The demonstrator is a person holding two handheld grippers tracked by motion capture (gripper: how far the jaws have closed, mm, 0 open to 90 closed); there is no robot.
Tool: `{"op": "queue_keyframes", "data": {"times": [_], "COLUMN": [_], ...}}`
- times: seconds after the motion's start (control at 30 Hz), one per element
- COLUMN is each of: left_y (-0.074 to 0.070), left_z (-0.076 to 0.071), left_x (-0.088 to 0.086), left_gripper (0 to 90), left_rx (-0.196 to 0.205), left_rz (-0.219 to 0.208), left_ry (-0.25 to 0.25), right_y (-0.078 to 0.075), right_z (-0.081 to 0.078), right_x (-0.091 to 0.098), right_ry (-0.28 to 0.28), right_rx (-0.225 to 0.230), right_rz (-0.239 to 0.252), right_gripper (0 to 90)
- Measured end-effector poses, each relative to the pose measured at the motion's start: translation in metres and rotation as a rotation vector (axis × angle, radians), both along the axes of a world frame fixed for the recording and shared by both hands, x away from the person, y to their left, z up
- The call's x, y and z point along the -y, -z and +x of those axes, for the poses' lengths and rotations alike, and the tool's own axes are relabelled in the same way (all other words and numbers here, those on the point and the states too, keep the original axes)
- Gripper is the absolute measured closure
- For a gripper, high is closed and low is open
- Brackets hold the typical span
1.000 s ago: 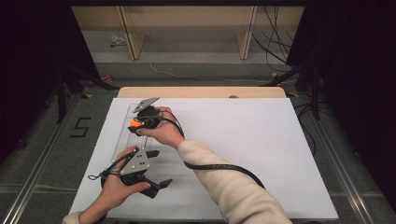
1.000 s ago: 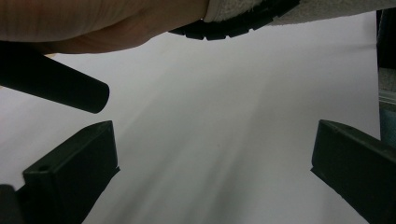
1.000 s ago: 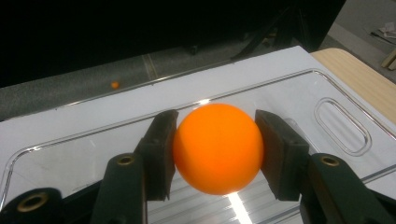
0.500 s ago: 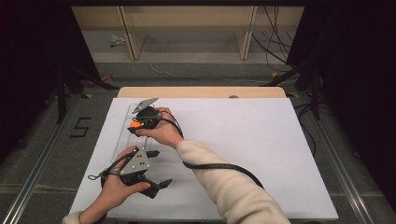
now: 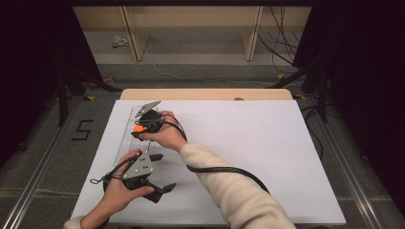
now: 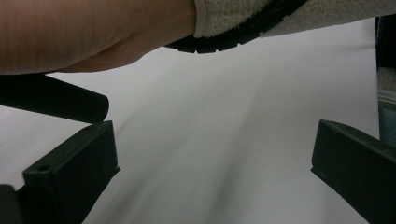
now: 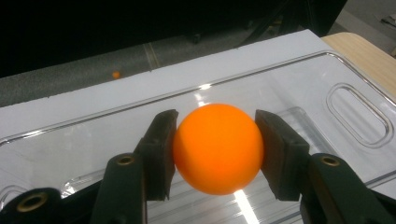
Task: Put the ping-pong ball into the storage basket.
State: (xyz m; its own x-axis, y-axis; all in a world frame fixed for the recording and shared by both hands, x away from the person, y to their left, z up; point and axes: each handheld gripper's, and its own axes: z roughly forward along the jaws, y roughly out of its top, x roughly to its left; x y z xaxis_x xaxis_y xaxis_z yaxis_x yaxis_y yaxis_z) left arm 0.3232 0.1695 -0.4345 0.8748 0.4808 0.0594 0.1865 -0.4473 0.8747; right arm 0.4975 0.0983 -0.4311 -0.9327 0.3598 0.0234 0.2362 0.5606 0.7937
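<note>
High view overlooks the table (image 5: 267,143); gripper views skim it closely

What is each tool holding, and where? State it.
The right tool clamps the orange ball across its middle, above the clear tray. The left tool is open, holding nothing.

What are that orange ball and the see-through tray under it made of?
The orange ball looks like smooth, matte plastic, with an even colour and a soft sheen. The tray seems to be clear, glossy moulded plastic: the white table shows through it and light glints off its ridges.

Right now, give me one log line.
right gripper: shut on orange ball | over clear tray | left gripper: open, empty
</note>
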Motion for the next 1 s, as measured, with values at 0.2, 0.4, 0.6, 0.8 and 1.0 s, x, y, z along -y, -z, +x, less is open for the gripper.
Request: {"op": "queue_keyframes", "data": {"times": [0.2,0.4,0.6,0.8,1.0], "left_y": [0.0000,0.0002,0.0002,0.0001,0.0002], "left_z": [0.0000,0.0001,0.0001,0.0000,0.0001], "left_x": [0.0002,0.0001,0.0002,0.0003,0.0002], "left_gripper": [0.0,0.0,0.0,0.0,0.0], "left_rx": [0.000,-0.001,-0.001,-0.003,-0.003], "left_rz": [0.001,0.002,0.002,0.004,0.004], "left_ry": [0.002,0.002,0.003,0.006,0.005], "right_y": [0.0019,0.0040,0.0047,0.0066,0.0085], "right_z": [0.0003,0.0007,0.0017,0.0021,0.0023], "right_x": [-0.0011,-0.0019,-0.0014,-0.0014,-0.0018], "right_ry": [-0.002,-0.006,-0.005,-0.003,-0.008], "right_rx": [-0.005,-0.009,-0.012,-0.016,-0.017], "right_rz": [-0.006,-0.013,-0.018,-0.024,-0.032], "right_gripper": [51.4,51.4,51.4,51.4,51.3]}}
